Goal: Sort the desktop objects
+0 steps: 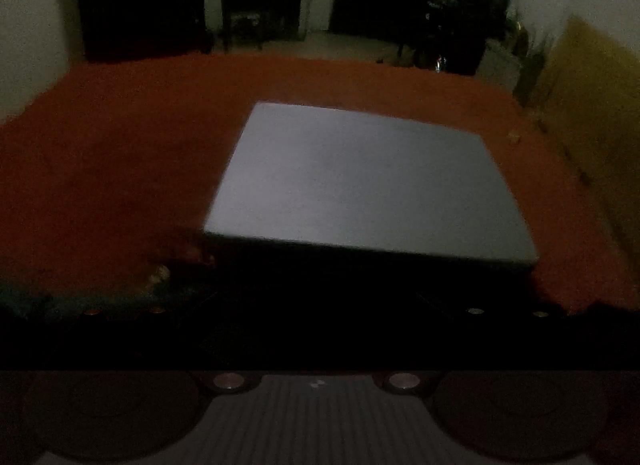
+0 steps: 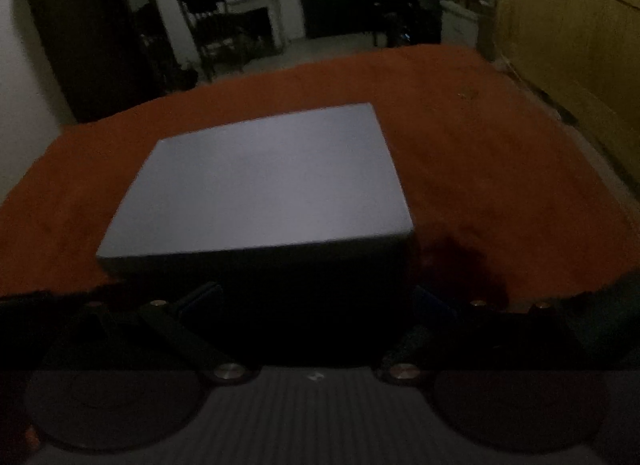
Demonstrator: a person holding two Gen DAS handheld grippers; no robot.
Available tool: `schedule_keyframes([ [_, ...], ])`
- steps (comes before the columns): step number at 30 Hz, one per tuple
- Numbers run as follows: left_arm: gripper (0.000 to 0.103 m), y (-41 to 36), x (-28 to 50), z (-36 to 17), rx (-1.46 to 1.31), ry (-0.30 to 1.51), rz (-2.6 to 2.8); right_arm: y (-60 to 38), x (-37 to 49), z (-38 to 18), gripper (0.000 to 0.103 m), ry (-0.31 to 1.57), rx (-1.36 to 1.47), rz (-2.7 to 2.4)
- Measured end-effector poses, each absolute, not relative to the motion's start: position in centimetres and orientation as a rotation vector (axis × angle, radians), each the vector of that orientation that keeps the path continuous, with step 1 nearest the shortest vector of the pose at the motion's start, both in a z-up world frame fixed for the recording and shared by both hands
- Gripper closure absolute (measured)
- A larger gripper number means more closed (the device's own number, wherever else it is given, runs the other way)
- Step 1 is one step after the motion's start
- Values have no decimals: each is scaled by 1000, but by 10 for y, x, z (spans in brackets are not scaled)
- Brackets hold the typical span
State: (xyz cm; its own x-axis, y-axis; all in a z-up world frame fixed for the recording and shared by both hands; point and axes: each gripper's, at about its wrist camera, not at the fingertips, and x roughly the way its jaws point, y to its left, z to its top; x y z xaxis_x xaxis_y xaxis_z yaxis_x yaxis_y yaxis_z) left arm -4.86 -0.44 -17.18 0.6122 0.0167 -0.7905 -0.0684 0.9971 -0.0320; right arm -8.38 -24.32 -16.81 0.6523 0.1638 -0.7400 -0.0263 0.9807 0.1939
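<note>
I am looking along both sets of fingers at a grey box (image 1: 360, 181) that is sitting flat on the red worktop (image 1: 100, 153). The room is dim and both views are blurred.

In the left wrist view the box is lying just ahead and a little to the right, its near edge dropping into deep shadow. My left gripper (image 1: 320, 305) is almost lost in that dark; only a few small metal screws are glinting at either side, and I cannot tell how far the fingers are standing apart or whether they are touching the box.

In the right wrist view the same box (image 2: 260, 181) is sitting ahead and slightly left, closed lid up, its dark front wall facing me. My right gripper (image 2: 316, 297) is standing wide: the left finger (image 2: 200, 297) and the right finger (image 2: 428, 301) are flanking the front wall of the box, one near each lower corner. Whether they are pressing on it I cannot tell.

Beyond the worktop (image 2: 480, 153) a dark chair (image 2: 212, 25) is standing against a pale wall, and a yellow panel (image 2: 568, 45) is running along the right side.
</note>
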Motion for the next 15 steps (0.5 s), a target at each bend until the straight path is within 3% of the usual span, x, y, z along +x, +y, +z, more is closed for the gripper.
schedule_keyframes([
  [6, 1, 5, -46, -190, -131, 980, 11, -240, -88, -164, 0, 824, 168, 110],
  [15, 1, 1, -62, -184, -154, 946, 17, -234, -82, -178, 0, 870, 137, 78],
])
